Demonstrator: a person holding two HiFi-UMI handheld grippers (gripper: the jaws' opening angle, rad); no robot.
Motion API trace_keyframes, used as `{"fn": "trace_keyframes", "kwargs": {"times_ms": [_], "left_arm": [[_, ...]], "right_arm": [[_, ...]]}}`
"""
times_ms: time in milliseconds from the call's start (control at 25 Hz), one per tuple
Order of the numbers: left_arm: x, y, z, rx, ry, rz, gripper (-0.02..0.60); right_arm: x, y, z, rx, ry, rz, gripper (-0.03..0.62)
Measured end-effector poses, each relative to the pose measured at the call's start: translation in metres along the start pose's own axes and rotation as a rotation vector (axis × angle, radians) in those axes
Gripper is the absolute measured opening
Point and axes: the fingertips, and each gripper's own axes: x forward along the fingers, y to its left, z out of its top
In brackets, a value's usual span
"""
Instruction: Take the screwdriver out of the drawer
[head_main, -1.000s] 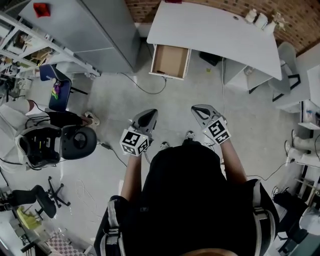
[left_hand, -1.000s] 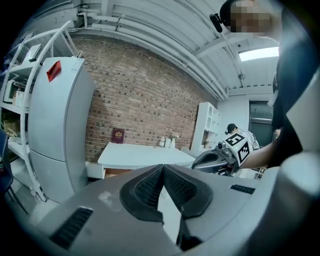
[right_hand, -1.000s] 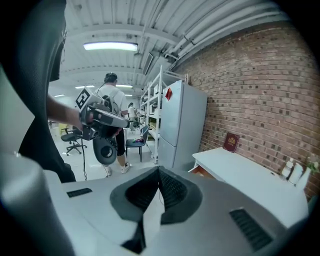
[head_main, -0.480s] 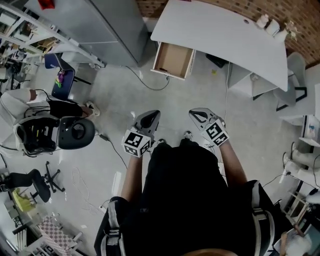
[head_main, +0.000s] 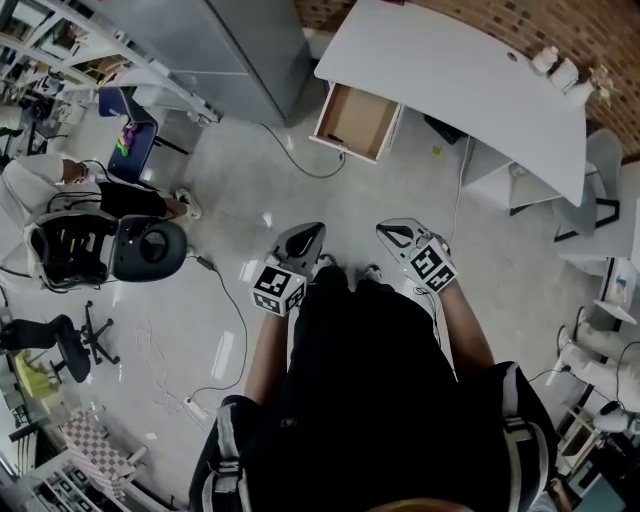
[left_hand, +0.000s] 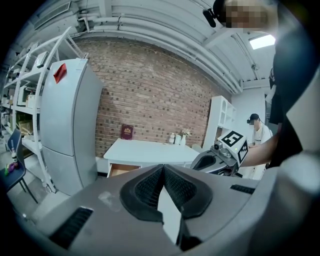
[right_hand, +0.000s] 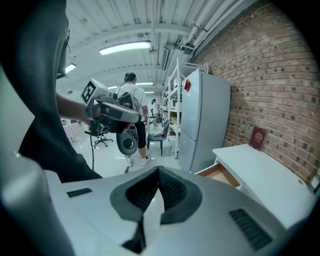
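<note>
The wooden drawer (head_main: 358, 122) stands pulled out of the white desk (head_main: 450, 75), far ahead of me across the floor. A small dark item (head_main: 334, 138) lies at its near left corner; I cannot tell whether it is the screwdriver. My left gripper (head_main: 305, 233) and right gripper (head_main: 392, 231) are held side by side close to my body, both shut with nothing in them. In the left gripper view the left gripper (left_hand: 163, 170) points at the desk (left_hand: 150, 150) and drawer (left_hand: 122, 170). The right gripper (right_hand: 159, 173) has the drawer (right_hand: 220, 173) at its right.
A tall grey cabinet (head_main: 245, 50) stands left of the desk. A black office chair (head_main: 150, 252), a blue chair (head_main: 125, 135) and a seated person (head_main: 40, 180) are at the left. Cables (head_main: 225, 300) trail over the floor. Small white items (head_main: 558, 68) sit on the desk's far end.
The desk and drawer have slid rightward in the head view as I moved. Both grippers stay shut in the same pose in front of me.
</note>
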Motion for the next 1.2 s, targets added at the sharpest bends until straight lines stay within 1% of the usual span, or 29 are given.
{"fn": "trace_keyframes", "kwargs": {"times_ms": [160, 360, 480, 600, 760, 1080, 1200], "left_arm": [[0.003, 0.017, -0.001, -0.014, 0.000, 0.000, 0.017], [0.015, 0.047, -0.001, -0.030, 0.003, -0.026, 0.017], [0.024, 0.069, 0.007, -0.032, -0.004, -0.045, 0.017], [0.037, 0.089, 0.017, -0.024, -0.011, -0.067, 0.017], [0.050, 0.114, 0.020, -0.032, -0.009, -0.092, 0.017], [0.073, 0.149, 0.026, -0.034, 0.001, -0.155, 0.017], [0.079, 0.161, 0.032, -0.024, -0.002, -0.170, 0.017]], "right_arm": [[0.016, -0.006, 0.002, -0.003, 0.026, 0.010, 0.055], [0.039, -0.021, 0.011, -0.002, 0.054, 0.000, 0.055], [0.053, -0.030, 0.021, 0.018, 0.065, 0.007, 0.055], [0.067, -0.043, 0.029, 0.008, 0.091, 0.005, 0.055], [0.084, -0.057, 0.033, 0.009, 0.127, 0.002, 0.055], [0.106, -0.088, 0.036, 0.027, 0.178, -0.048, 0.055], [0.113, -0.099, 0.042, 0.066, 0.165, -0.067, 0.055]]}}
